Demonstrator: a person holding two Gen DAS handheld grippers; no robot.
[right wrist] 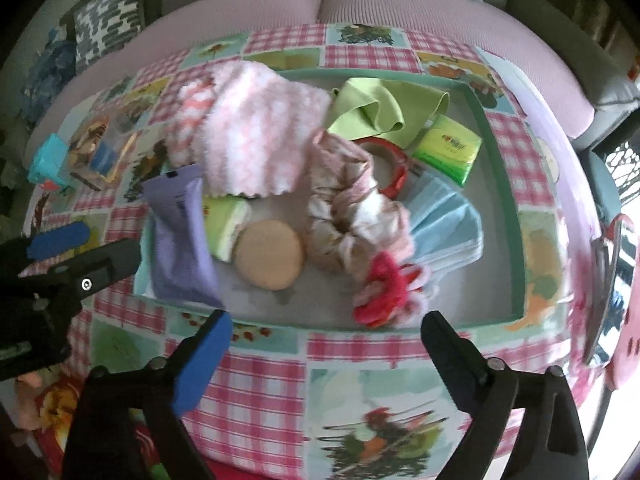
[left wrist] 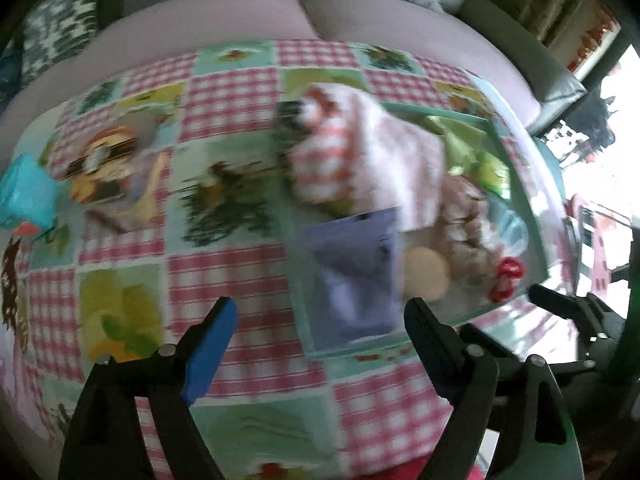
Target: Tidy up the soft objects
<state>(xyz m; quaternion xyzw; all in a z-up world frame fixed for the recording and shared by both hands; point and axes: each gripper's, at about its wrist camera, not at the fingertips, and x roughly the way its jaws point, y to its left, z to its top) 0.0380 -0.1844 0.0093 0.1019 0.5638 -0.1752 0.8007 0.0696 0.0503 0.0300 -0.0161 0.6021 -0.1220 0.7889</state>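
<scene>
A shallow grey tray with a green rim [right wrist: 380, 74] sits on a patchwork checked cloth [right wrist: 256, 400]. In the tray lie a fluffy pink-white towel [right wrist: 256, 132], a green cloth [right wrist: 372, 108], a green tissue pack [right wrist: 448, 148], blue face masks [right wrist: 448, 228], a brown-pink scrunchie [right wrist: 352, 216], a red-pink scrunchie [right wrist: 384, 292], a round beige puff [right wrist: 268, 254] and a purple packet [right wrist: 180, 236]. My right gripper [right wrist: 326, 318] hangs open over the tray's near rim, nothing between its fingers. My left gripper [left wrist: 320, 306] is open and empty too, by the tray's near-left corner, just short of the purple packet [left wrist: 352, 272].
A teal object [right wrist: 48, 160] and a small patterned box [right wrist: 100, 148] lie on the cloth left of the tray. A pink sofa [right wrist: 280, 4] with cushions runs along the far side. Bare cloth lies left of the tray and in front of it.
</scene>
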